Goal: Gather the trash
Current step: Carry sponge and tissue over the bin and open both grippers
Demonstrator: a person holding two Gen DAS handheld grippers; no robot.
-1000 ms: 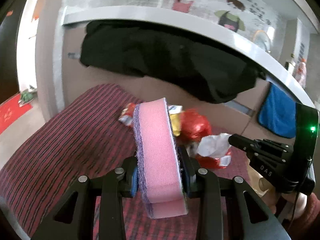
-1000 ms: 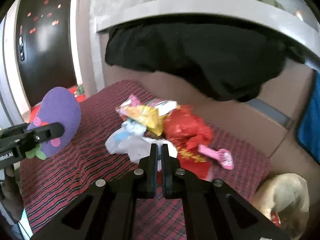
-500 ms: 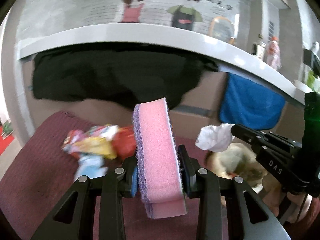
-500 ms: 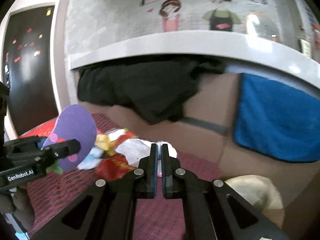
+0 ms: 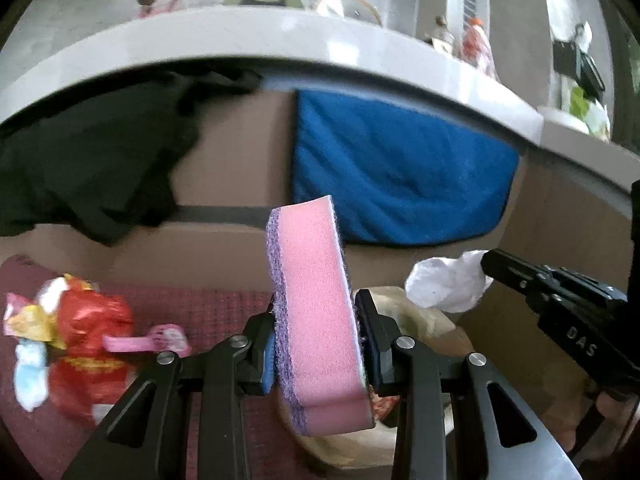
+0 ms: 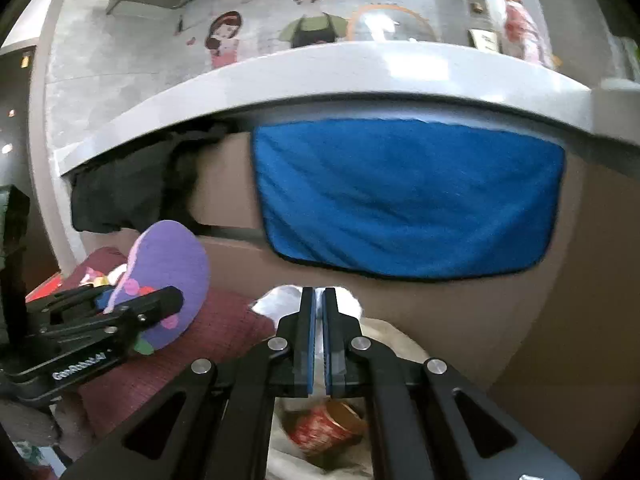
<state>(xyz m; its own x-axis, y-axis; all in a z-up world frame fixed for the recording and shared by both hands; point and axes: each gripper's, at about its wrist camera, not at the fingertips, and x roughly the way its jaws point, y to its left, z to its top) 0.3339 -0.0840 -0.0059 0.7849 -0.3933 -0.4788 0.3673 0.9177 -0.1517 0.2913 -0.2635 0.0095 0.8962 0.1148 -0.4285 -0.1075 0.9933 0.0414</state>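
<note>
**Q:** What has changed in the wide view?

**A:** Both cameras have swung away from the striped red cloth (image 5: 224,304). The blue towel (image 6: 404,196) hanging under the grey counter (image 6: 360,76) now fills the middle of both views, where a second ago the black garment (image 5: 80,160) did. The heap of bright wrappers (image 5: 76,340) has slid to the lower left edge of the left wrist view.

**Q:** And below the tools?

**A:** A pale open bag (image 6: 396,340), seen a second ago only at the lower right edge, now lies directly under both tools. A red printed container (image 6: 324,424) shows inside it.

**Q:** What does each tool carry?

**A:** The left hand-held gripper (image 5: 316,344) is half spread and pinches a pink sponge (image 5: 316,304) with a purple scouring face, as before. The right hand-held gripper (image 6: 316,332) has its blue pads pressed together on a crumpled white tissue (image 5: 448,284), the piece of trash in hand; it hangs just over the bag's mouth.

**Q:** What does this mean for the task?

**A:** Judged from this, carrying is nearly over and release into the bag comes next. The wrappers on the cloth are yet to be collected.
</note>
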